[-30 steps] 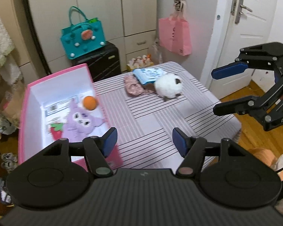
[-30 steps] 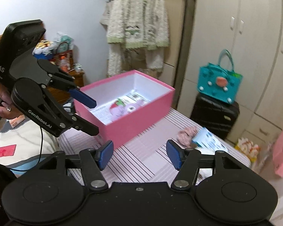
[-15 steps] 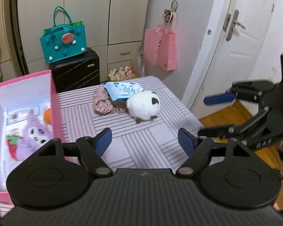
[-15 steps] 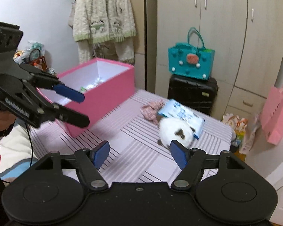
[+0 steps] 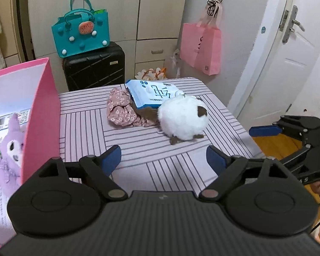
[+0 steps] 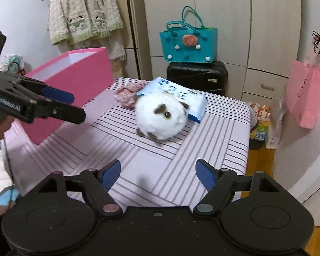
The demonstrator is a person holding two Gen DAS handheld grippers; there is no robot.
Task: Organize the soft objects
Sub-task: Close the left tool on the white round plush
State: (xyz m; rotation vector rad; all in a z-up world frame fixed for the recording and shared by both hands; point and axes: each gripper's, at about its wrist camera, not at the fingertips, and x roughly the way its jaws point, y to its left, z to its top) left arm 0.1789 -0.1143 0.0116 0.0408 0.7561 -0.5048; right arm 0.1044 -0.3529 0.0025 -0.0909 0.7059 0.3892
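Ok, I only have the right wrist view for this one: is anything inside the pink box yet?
Observer: Yes. The left wrist view looks into the pink box: a purple plush toy lies in it on printed paper.
Reviewer: And the far side of the white plush toy, anything caught there?
Observer: A brown tail-like piece runs from the white plush toy onto the floral cloth, under the blue pack's edge.

Pink box (image 5: pixel 42 115) cut by left frame edge; purple plush (image 5: pixel 8 149) inside partly hidden behind its wall; tissue pack (image 6: pixel 181 98) half covered by white plush (image 6: pixel 160 117).
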